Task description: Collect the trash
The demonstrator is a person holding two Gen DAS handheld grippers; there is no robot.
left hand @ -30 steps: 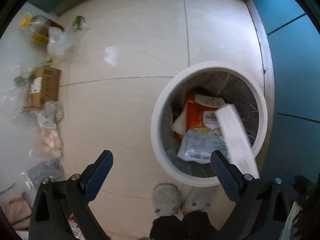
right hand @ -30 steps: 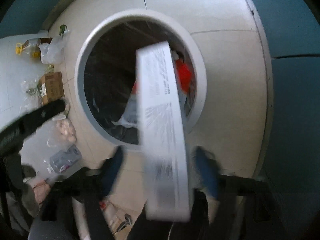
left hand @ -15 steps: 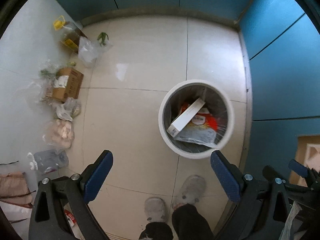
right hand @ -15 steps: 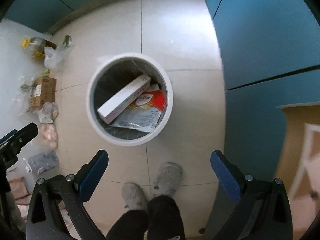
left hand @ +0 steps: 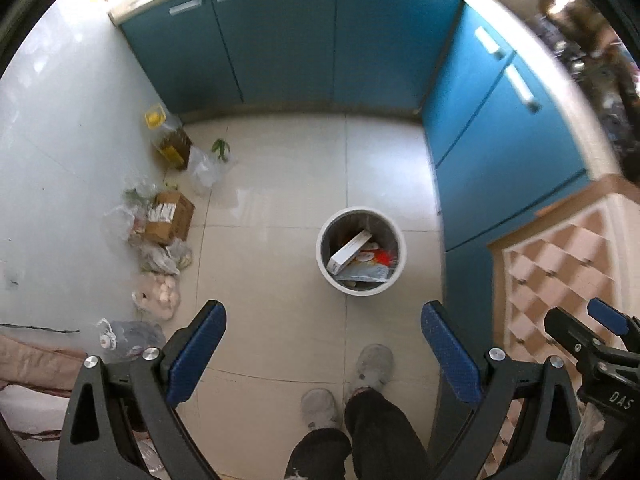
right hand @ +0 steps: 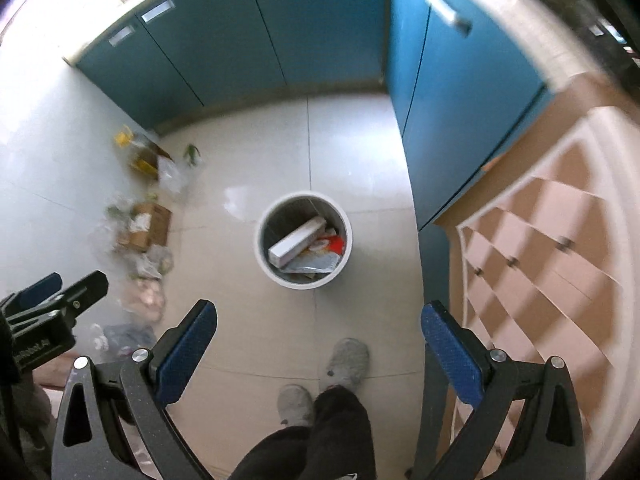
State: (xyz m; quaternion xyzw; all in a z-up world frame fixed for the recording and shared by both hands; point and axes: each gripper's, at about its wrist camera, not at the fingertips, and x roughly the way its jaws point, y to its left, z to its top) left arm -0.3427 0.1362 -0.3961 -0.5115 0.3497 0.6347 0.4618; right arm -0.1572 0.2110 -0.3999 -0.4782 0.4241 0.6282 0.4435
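Now, from the left wrist, the left tongs are wide open and hold nothing. The long white box lies in the bin, leaning, one end up toward the cupboards. It looks light and stiff; its long sides look best to grab.

From the right wrist, the right tongs have just been opening, with nothing between them.
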